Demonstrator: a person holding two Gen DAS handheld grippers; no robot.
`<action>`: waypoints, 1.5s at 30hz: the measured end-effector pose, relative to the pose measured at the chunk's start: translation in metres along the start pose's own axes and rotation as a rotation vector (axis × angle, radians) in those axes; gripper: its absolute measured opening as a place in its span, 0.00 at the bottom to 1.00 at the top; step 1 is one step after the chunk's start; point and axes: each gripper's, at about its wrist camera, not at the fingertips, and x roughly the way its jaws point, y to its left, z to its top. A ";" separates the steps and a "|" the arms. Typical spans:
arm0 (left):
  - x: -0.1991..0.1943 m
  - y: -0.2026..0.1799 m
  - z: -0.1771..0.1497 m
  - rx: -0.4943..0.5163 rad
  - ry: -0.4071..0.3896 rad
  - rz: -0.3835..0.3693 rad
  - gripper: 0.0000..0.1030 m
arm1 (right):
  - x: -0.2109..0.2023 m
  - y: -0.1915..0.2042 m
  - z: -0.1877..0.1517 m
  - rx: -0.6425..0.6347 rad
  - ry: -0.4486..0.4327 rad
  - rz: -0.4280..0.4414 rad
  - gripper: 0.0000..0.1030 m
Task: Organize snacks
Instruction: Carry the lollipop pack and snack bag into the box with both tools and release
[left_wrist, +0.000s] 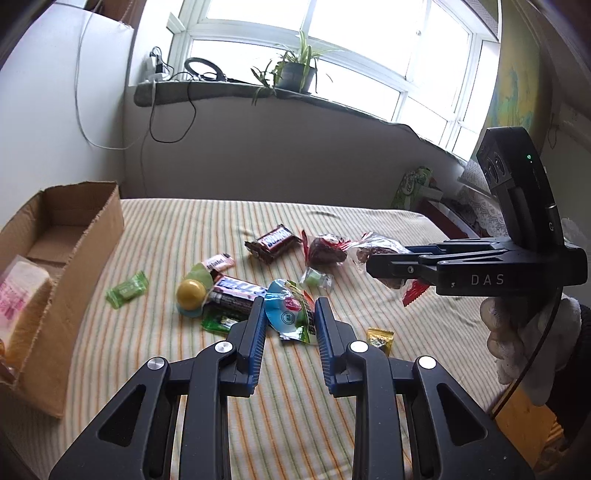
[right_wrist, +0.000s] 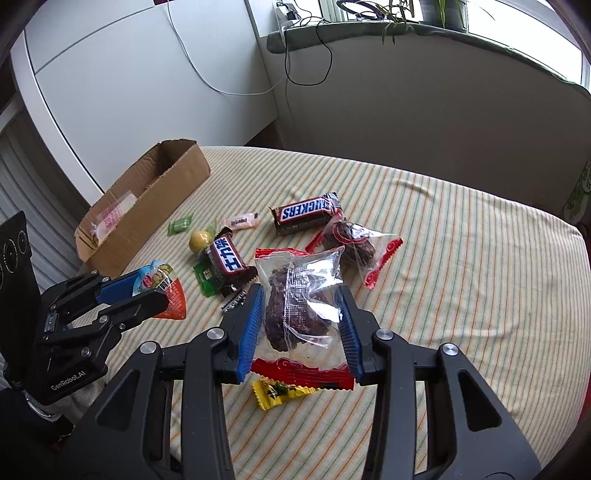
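Fingers (right_wrist: 255, 321) of your right gripper (right_wrist: 301, 325) clamp a clear brownie packet (right_wrist: 299, 299), lifted off the striped bench (right_wrist: 461, 277). Your left gripper (left_wrist: 290, 321) pinches a blue jelly cup (left_wrist: 284, 310). Beyond both fingers lie Snickers bars (right_wrist: 304, 216), a second brownie packet (right_wrist: 354, 243) and candies; cardboard box (right_wrist: 147, 206) far left of them.
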 end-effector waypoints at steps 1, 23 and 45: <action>-0.004 0.005 0.002 -0.009 -0.009 0.005 0.24 | 0.001 0.006 0.003 -0.007 -0.004 0.002 0.40; -0.083 0.130 0.029 -0.163 -0.172 0.202 0.24 | 0.040 0.134 0.094 -0.168 -0.056 0.105 0.40; -0.068 0.197 0.048 -0.244 -0.125 0.264 0.24 | 0.141 0.194 0.153 -0.235 0.029 0.165 0.40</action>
